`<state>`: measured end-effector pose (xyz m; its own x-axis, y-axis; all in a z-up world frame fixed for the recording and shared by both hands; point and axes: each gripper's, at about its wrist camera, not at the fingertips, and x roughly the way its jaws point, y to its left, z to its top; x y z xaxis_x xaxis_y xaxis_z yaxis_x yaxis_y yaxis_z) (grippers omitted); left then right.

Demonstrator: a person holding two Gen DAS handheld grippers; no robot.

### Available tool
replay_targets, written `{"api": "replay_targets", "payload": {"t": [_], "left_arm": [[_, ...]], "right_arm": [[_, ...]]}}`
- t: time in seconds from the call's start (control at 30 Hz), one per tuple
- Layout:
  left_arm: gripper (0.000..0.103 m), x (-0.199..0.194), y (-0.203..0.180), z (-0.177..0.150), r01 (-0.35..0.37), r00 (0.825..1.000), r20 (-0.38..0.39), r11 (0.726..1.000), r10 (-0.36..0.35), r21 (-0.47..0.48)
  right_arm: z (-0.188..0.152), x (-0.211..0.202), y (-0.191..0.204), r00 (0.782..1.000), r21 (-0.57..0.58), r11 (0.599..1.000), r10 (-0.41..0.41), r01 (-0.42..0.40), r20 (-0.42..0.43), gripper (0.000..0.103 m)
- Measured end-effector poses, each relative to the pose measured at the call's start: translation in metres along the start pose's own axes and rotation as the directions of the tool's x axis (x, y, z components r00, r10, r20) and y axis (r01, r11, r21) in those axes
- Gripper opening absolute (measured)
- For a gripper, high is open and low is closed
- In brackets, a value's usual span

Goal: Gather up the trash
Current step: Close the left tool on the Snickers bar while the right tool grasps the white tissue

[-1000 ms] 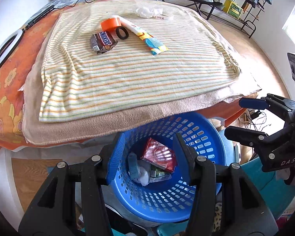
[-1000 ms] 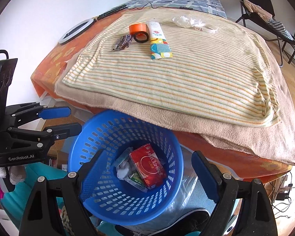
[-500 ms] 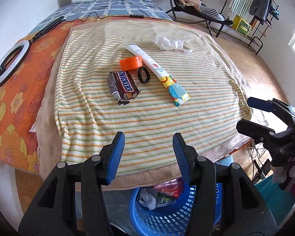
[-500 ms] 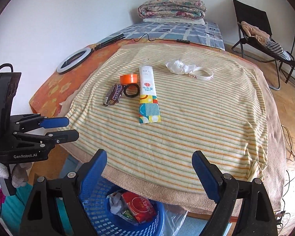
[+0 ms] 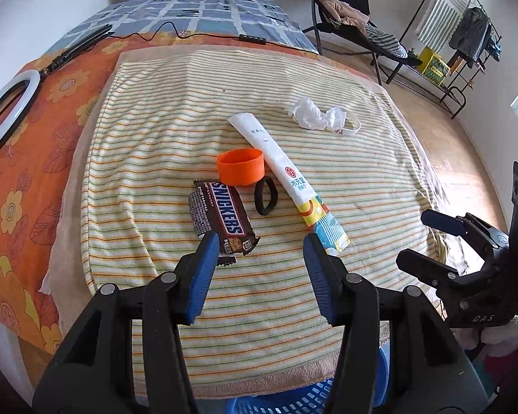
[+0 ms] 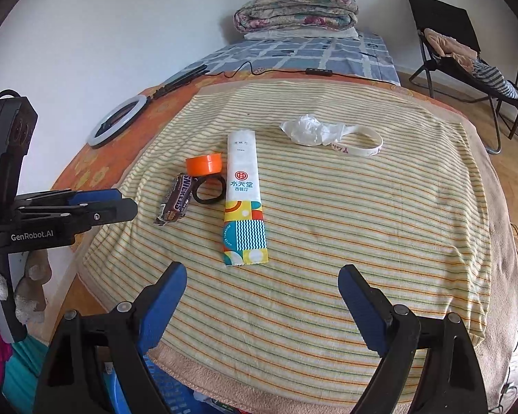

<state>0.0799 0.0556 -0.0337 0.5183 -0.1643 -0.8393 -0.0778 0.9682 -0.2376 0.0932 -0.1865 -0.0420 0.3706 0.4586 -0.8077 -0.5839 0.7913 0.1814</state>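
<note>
A Snickers wrapper lies on the striped towel, with a long white and patterned sachet to its right and crumpled white paper further back. My left gripper is open and empty just above the towel, its left fingertip at the wrapper's near end. My right gripper is open and empty, wider, short of the sachet's near end. The blue basket's rim shows below the bed edge.
An orange tape roll, a black hair tie and a white wristband lie among the trash. A ring light and cable sit on the orange sheet at left. A folding chair stands at right.
Both grippers rose from over the blue basket and moved forward over the bed. The basket has dropped out at the bottom edge. The items on the towel are much nearer.
</note>
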Motion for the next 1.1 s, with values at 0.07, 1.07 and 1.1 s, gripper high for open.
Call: {"api": "replay_targets", "payload": {"t": [0.07,1.07,1.1], "left_arm": [[0.052,0.006,0.001,0.008,0.008,1.0,-0.003,1.0,-0.008,-0.009],[0.052,0.088,0.035,0.053,0.049,0.994,-0.091,0.989,-0.063,-0.141],[0.051,0.087,0.036,0.053,0.047,0.994,-0.087,0.989,-0.06,-0.141]], "right_arm": [[0.008,0.004,-0.007,1.0,0.012,1.0,-0.005,0.005,-0.003,0.091],[0.144,0.117,-0.035,0.998,-0.029,0.998,-0.056,0.055,-0.028,0.081],[0.144,0.122,-0.034,0.997,-0.039,0.997,-0.062,0.061,-0.04,0.079]]}}
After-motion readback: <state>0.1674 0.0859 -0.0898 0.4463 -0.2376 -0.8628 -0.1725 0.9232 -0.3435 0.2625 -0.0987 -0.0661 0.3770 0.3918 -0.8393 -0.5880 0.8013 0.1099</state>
